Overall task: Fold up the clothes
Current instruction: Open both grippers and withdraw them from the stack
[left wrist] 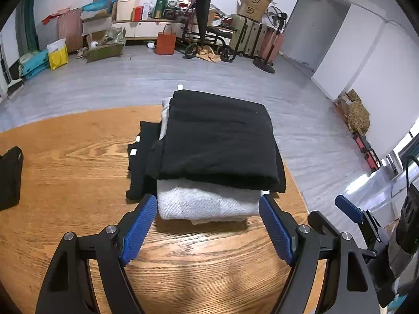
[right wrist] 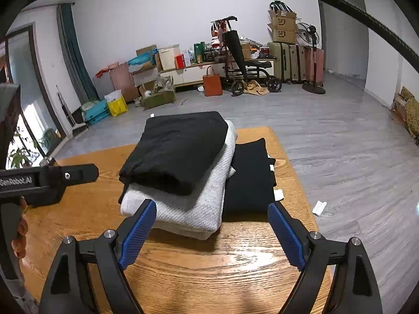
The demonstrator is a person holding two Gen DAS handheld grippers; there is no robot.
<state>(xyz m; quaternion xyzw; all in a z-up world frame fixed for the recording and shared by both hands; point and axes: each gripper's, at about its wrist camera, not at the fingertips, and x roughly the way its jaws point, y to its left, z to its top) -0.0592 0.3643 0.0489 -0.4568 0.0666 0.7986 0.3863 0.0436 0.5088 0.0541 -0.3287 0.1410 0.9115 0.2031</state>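
Folded black garment (left wrist: pixel 217 136) atop grey sweater (left wrist: pixel 207 204) on the tabletop (left wrist: pixel 78 162); left tongs (left wrist: pixel 208 205) and right tongs (right wrist: pixel 212 209) both spread wide, holding nothing.

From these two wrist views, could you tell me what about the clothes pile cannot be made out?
- Bottom black garment: mostly covered by the grey knit and the top black fold in both views; its type and fold stay unknown.
- Dark item at the table's left: cut off by the fisheye edge in the left wrist view.
- White tag behind the pile: too small to read.
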